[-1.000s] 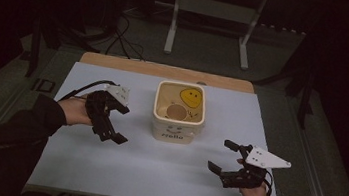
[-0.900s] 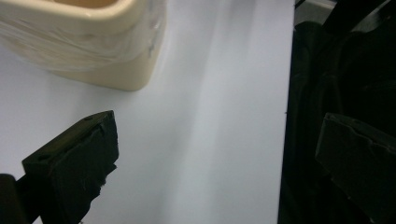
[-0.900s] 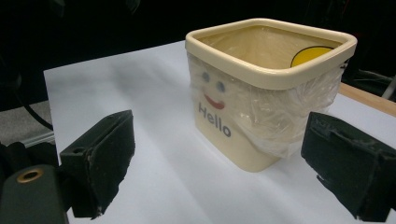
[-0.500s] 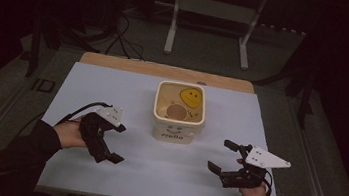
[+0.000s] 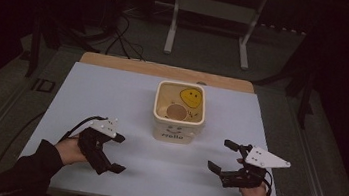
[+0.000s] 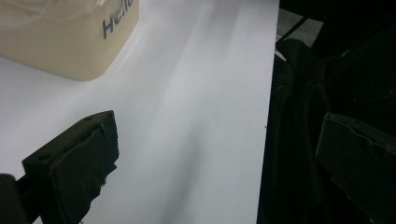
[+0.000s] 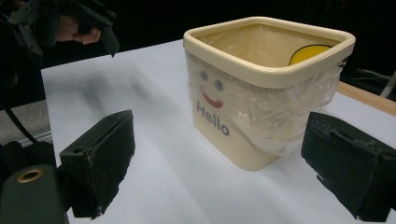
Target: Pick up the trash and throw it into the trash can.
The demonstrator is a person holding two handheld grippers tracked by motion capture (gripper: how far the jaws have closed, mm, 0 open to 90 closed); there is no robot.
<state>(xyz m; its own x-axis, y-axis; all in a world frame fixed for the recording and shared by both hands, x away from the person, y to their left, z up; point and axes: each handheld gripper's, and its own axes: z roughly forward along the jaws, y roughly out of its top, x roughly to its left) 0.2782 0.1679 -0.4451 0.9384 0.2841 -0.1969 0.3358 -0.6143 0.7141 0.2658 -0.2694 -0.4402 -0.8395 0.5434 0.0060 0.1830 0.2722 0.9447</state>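
A cream square bin (image 5: 179, 113) with a clear plastic liner and a "Hello" face on its side stands mid-table. A round brown object (image 5: 176, 111) lies inside, beside a yellow smiley on the inner wall. My left gripper (image 5: 116, 153) is open near the table's front left, empty, its jaws pointing toward the front edge; the bin's corner (image 6: 70, 37) shows at upper left in the left gripper view. My right gripper (image 5: 222, 156) is open at the front right, empty, aimed at the bin (image 7: 261, 88), with the left gripper (image 7: 74, 23) far off beyond.
A white sheet (image 5: 111, 100) covers the wooden table, whose bare edge (image 5: 165, 71) shows at the back. Past the front edge hangs a dark sleeve (image 6: 327, 93). A metal stand (image 5: 213, 12) and cables lie on the floor behind the table.
My left gripper has drawn back from beside the bin toward the front left of the table. The right gripper has stayed put, open.
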